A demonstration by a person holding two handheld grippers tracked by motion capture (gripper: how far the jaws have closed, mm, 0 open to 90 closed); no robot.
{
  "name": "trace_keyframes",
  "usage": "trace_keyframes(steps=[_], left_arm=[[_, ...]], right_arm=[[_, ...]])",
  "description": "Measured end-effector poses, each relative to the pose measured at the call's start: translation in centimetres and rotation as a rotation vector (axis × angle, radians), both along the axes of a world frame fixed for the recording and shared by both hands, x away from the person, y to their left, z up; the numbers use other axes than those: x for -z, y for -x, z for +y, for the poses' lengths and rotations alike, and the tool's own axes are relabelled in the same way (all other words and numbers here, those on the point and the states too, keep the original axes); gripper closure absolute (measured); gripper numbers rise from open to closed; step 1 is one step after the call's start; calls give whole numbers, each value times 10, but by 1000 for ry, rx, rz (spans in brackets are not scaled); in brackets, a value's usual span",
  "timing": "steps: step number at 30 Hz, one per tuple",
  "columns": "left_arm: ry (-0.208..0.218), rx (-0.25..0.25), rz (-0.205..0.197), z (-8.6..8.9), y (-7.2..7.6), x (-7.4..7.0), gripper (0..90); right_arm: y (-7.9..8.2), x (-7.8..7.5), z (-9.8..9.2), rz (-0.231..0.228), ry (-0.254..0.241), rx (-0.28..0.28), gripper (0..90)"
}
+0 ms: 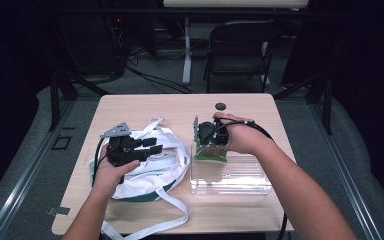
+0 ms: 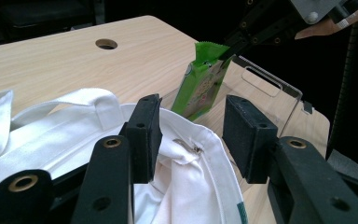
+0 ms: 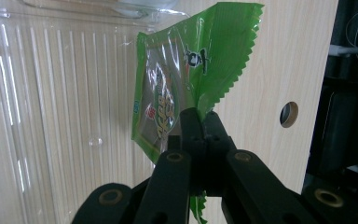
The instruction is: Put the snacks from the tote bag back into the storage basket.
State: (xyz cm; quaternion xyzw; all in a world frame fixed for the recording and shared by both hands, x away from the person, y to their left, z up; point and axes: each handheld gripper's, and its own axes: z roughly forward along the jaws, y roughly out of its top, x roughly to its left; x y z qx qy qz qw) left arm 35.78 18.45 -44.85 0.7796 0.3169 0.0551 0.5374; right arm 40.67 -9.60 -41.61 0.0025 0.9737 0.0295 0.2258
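A white cloth bag (image 1: 167, 162) with long straps lies on the left half of the table. My left gripper (image 1: 153, 146) hovers over it, jaws apart. In the left gripper view its pads (image 2: 144, 135) straddle the bag's rim (image 2: 186, 186) without pressing on it. My right gripper (image 1: 211, 141) points down and is shut on the crimped top edge of a green snack packet (image 1: 211, 153). The packet (image 3: 168, 84) hangs over the near left corner of a clear plastic bin (image 3: 51, 116). From the left gripper view, the packet (image 2: 204, 81) hangs upright at the bin's wall (image 2: 279, 93), held by the right gripper (image 2: 235, 46).
The clear bin (image 1: 235, 180) stands right of the bag on the wooden table (image 1: 130, 107). A round cable hole (image 1: 220, 106) sits near the table's far edge. One bag strap (image 1: 175, 220) trails toward the front edge. A dark folding chair (image 1: 240, 47) stands behind the table.
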Motion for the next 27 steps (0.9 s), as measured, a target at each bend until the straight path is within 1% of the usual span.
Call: trace_keyframes(steps=[2,6,9,11,12,14,18,20,23,25,27], left_arm=[[0,0,1,0,0,0,565],[-3,-1,4,0,0,0,566],[-1,-4,9,0,0,1,567],[-5,-1,7,0,-1,1,567],[-5,-2,9,0,-1,2,568],[-8,-2,8,0,-1,2,569],[-6,-2,7,0,-1,2,571],[-5,-3,6,0,-1,1,571],[-5,-3,6,0,-1,1,572],[-6,-3,5,0,-1,1,571],[-6,-3,6,0,-1,1,572]], right_arm=[[-1,2,0,1,-15,0,900],[-2,6,0,-4,-6,-1,900],[-3,9,-1,-8,-12,-2,900],[-3,9,-1,-15,-14,-3,900],[-3,8,-1,-19,-5,-6,900],[-3,10,-1,-26,-14,-8,900],[-2,11,1,-35,-9,-23,900],[-1,11,3,-38,-9,-36,900],[0,10,4,-42,-9,-41,900],[0,10,5,-42,6,-48,899],[0,10,5,-41,3,-45,894]])
